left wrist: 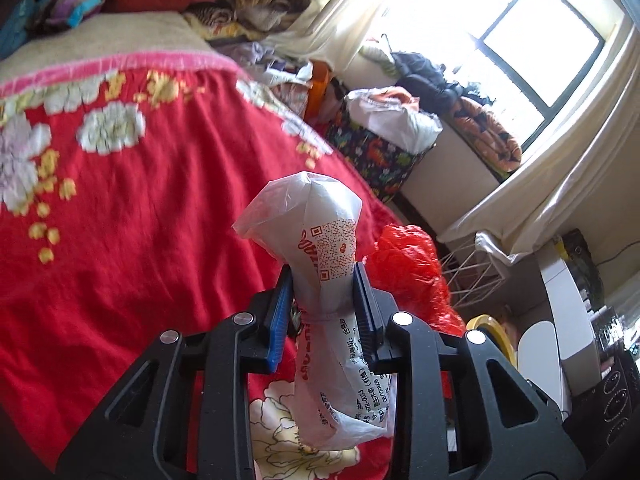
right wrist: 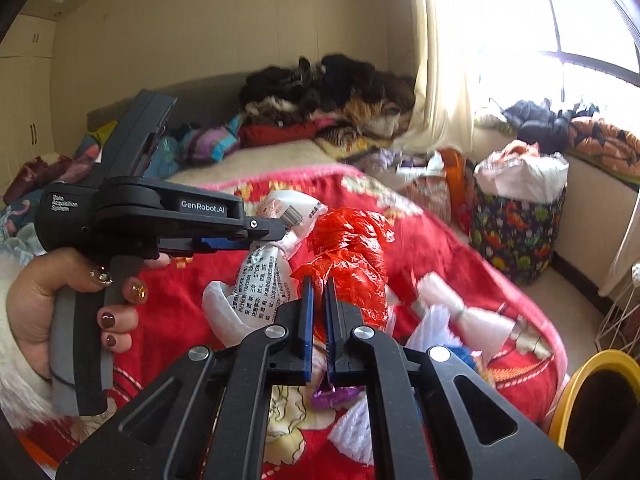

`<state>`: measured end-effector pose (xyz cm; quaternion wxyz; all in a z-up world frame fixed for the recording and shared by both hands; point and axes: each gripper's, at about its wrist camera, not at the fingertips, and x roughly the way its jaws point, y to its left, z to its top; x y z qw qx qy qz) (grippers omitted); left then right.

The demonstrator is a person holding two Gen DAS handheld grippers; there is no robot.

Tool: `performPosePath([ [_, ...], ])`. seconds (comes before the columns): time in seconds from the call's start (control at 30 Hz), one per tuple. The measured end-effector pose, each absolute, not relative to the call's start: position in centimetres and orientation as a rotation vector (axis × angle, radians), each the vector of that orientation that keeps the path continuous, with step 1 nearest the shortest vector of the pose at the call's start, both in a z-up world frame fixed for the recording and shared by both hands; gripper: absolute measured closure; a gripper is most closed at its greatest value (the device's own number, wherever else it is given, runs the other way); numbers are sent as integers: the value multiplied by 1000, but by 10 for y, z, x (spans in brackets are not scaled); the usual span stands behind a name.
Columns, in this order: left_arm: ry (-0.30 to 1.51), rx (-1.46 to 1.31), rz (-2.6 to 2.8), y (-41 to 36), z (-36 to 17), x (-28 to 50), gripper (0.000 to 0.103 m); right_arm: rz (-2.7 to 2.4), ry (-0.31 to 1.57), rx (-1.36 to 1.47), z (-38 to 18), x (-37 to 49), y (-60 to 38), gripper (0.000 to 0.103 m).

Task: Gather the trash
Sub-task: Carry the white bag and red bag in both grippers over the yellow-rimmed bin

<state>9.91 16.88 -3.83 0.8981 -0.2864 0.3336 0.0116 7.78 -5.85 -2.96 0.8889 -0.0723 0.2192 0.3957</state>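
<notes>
Crinkled translucent white printed plastic bag (left wrist: 320, 248), bunched and clamped in the left gripper (left wrist: 322, 280) over the red floral blanket (left wrist: 140, 220); right gripper (right wrist: 319, 304) nearly closed, seemingly pinching the crumpled glossy red plastic bag (right wrist: 348, 252) beside it.

The red blanket (left wrist: 140, 208) on the bed lies bare toward the left, leaving passage there. Rightward, the red bag (right wrist: 352, 256) crowds just beside the white bag (left wrist: 320, 248); a yellow-rimmed bin (right wrist: 592, 384) stands beside the bed.
</notes>
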Motion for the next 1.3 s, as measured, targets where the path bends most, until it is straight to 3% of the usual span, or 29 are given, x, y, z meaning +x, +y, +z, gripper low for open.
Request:
performPosePath([
  [0.67,617,-434,-97,85,8,109,80,652,390,-13,-2,72,-144,98],
  [1.3,613,-343,-223,-3,17,130,80,507,377,83,-5,57,-221,98],
])
